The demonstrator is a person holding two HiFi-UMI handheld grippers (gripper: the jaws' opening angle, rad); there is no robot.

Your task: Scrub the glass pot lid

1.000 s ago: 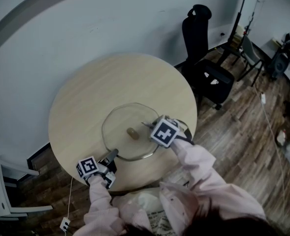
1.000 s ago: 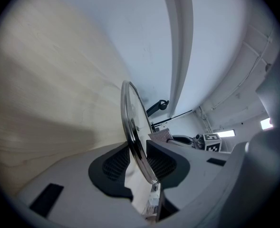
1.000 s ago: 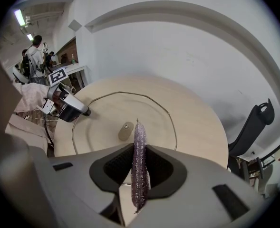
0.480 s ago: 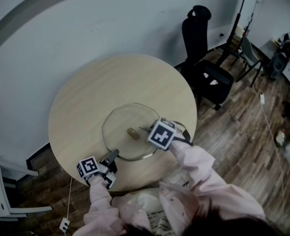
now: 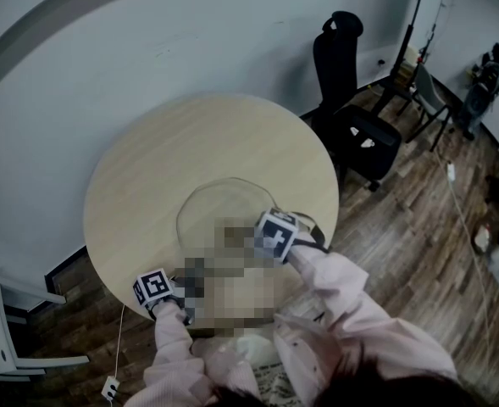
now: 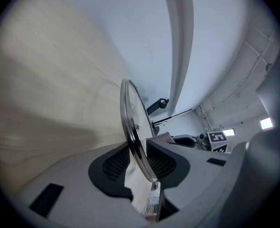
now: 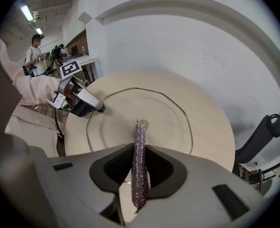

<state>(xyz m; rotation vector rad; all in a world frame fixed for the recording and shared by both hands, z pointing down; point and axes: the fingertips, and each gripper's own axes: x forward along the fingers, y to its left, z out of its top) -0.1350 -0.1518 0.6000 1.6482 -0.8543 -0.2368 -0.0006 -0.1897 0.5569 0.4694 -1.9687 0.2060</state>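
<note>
The glass pot lid (image 5: 205, 195) lies on the round wooden table (image 5: 147, 168), its middle hidden by a blurred patch in the head view. In the left gripper view its metal rim (image 6: 130, 122) runs edge-on between the pads, and my left gripper (image 6: 139, 158) is shut on that rim at the lid's near left edge. My right gripper (image 7: 140, 161) is shut on a purple glittery scrub sponge (image 7: 139, 151), held edge-on. The sponge's tip reaches the lid's knob (image 7: 143, 124) at the middle of the glass (image 7: 173, 113).
A black office chair (image 5: 351, 100) stands beyond the table at the right, on wooden floor. A white wall curves close behind the table. The person's pink sleeves (image 5: 334, 287) come in from the bottom. People stand far off (image 7: 35, 46) in the right gripper view.
My right gripper has shifted a little to the left over the lid, toward the knob. The left gripper and the lid have kept still.
</note>
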